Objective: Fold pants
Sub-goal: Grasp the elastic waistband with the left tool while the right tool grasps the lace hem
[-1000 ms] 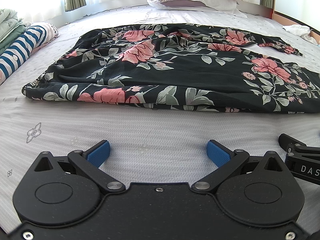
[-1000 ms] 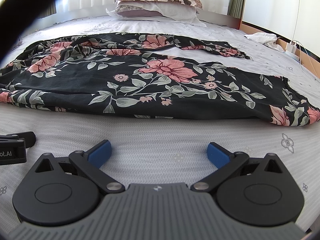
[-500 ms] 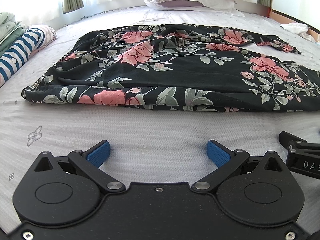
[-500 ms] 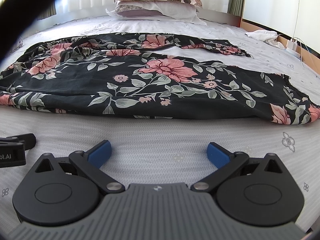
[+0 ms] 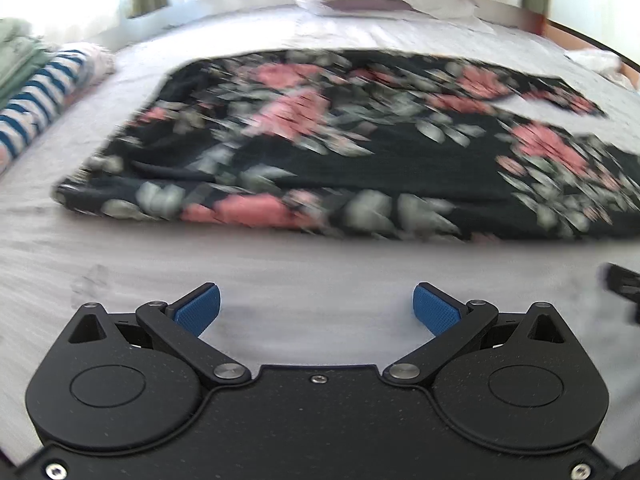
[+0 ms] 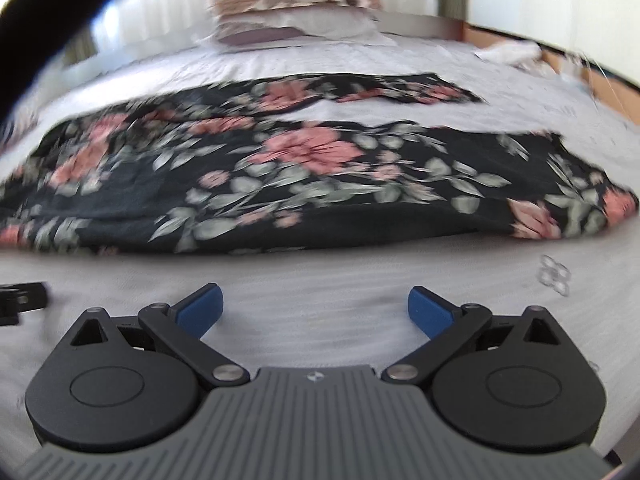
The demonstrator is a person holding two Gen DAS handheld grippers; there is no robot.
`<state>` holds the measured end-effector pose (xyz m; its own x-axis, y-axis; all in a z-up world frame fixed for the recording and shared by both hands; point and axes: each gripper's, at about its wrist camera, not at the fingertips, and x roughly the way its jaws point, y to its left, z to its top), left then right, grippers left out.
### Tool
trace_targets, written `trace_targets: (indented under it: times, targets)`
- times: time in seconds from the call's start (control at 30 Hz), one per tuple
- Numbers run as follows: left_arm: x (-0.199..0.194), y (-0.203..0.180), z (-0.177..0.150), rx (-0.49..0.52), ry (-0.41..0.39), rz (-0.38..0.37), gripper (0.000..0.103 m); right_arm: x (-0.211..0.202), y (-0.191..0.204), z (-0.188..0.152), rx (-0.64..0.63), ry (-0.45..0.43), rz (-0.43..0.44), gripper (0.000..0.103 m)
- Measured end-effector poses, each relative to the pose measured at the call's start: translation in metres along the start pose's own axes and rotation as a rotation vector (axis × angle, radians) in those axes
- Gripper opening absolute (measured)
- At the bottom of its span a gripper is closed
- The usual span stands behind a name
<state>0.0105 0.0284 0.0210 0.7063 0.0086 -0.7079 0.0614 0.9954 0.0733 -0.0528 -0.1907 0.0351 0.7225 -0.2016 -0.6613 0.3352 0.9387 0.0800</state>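
Right gripper (image 6: 314, 306) is hanging low over the white bedspread (image 6: 320, 280), blue pads (image 6: 200, 308) standing wide apart, nothing between them. Black floral pants (image 6: 304, 184) are lying spread flat across the bed just ahead, near edge not touching the fingers; one leg is trailing off toward the far right. Stacked pillows (image 6: 292, 8) are sitting at the headboard end. Tip of the left gripper (image 6: 22, 300) is poking in at the left edge. Frame is motion-blurred.

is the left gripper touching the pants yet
Apart. In the left wrist view the left gripper is open, and a strip of bare bedsheet lies between its fingertips and the near edge of the pants.
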Motion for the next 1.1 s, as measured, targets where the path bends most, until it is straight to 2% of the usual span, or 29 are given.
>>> trace_targets:
  times: [0.07,0.1,0.13,0.2,0.23,0.27,0.33,0.43,0.5,0.63,0.73,0.83,0.93,1.07,1.1]
  targets:
    - [-0.001,0.018,0.009,-0.029,-0.023,0.049,0.103,-0.001,-0.024,0.006,0.084,-0.010,-0.011,0.103]
    - [-0.001,0.030,0.014,-0.055,-0.027,0.068,0.103,0.000,-0.051,0.014,0.178,-0.016,-0.034,0.103]
    - [0.001,0.043,0.020,-0.092,-0.025,0.081,0.103,0.000,-0.051,0.014,0.178,-0.016,-0.034,0.103]
    - [0.005,0.072,0.028,-0.196,-0.014,0.089,0.103,0.001,-0.077,0.020,0.278,-0.022,-0.044,0.103]
    - [0.007,0.089,0.031,-0.264,-0.009,0.092,0.103,0.004,-0.100,0.023,0.377,-0.023,-0.060,0.100]
    - [0.011,0.105,0.033,-0.330,-0.004,0.092,0.103,0.004,-0.100,0.023,0.377,-0.023,-0.060,0.097]
    - [0.018,0.132,0.035,-0.457,0.004,0.096,0.102,0.009,-0.126,0.027,0.480,-0.038,-0.090,0.094]
    - [0.028,0.161,0.037,-0.560,0.015,0.118,0.098,0.016,-0.146,0.030,0.548,-0.063,-0.124,0.089]
    - [0.031,0.173,0.038,-0.592,0.011,0.136,0.097,0.017,-0.152,0.031,0.569,-0.073,-0.134,0.087]
    - [0.042,0.191,0.040,-0.680,0.014,0.143,0.097,0.023,-0.166,0.038,0.589,-0.116,-0.212,0.084]
    - [0.053,0.200,0.040,-0.744,0.030,0.151,0.094,0.033,-0.178,0.043,0.615,-0.107,-0.237,0.078]
    - [0.060,0.202,0.040,-0.745,0.015,0.172,0.092,0.038,-0.191,0.045,0.647,-0.113,-0.242,0.077]
    - [0.065,0.200,0.043,-0.733,-0.003,0.188,0.091,0.040,-0.207,0.047,0.676,-0.140,-0.286,0.077]
    - [0.072,0.199,0.044,-0.759,-0.036,0.211,0.090,0.046,-0.232,0.047,0.771,-0.154,-0.268,0.065]
    - [0.074,0.197,0.044,-0.762,-0.043,0.226,0.087,0.046,-0.232,0.047,0.771,-0.154,-0.268,0.063]
